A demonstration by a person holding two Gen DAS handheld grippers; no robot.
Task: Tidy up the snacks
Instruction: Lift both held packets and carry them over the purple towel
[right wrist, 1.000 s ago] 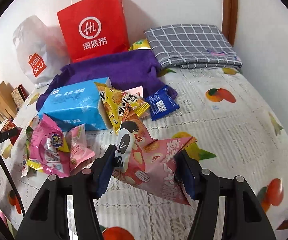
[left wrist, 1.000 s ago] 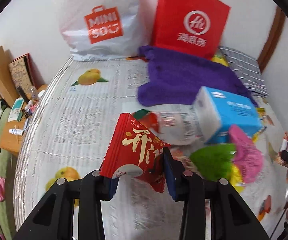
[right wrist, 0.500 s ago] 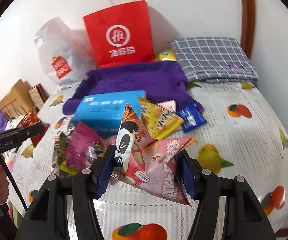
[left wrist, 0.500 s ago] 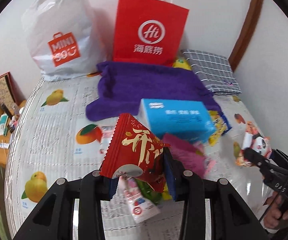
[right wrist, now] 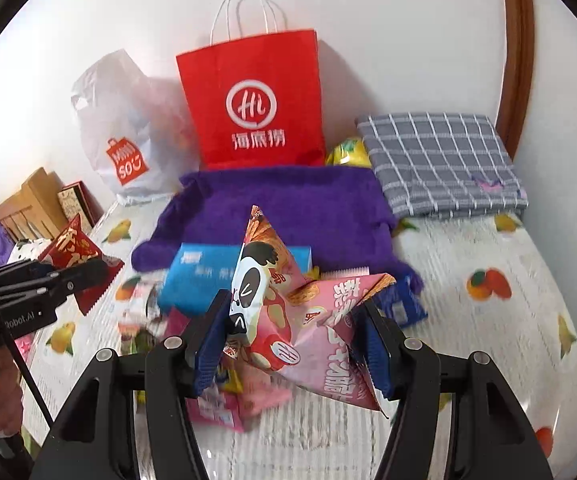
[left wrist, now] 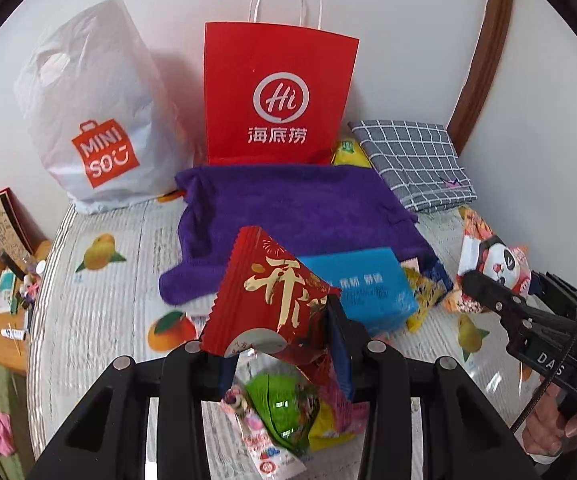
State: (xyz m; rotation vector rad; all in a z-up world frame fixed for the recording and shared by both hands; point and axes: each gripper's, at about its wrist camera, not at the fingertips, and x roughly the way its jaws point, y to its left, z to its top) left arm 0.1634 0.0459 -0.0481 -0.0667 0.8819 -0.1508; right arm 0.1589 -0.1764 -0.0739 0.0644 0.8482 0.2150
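Red snack packet point(left wrist: 276, 300): glossy foil. Pink panda packet point(right wrist: 308, 320): shiny plastic film. Red bag point(left wrist: 278, 96): matt paper. White bag point(left wrist: 92, 108): thin crinkled plastic. Purple towel point(left wrist: 288, 208): fuzzy cloth. Gripper bodies: matt black plastic.

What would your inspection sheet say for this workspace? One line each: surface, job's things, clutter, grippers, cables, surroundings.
Surface: fruit-print cover.
Job's things: red packet; pink packet; loose snacks; red bag.
Clutter: purple towel, blue box, checked cloth, white bag.
Grippers: left gripper shut on red packet; right gripper shut on pink packet.
Cables: black cable.
Surroundings: white wall.
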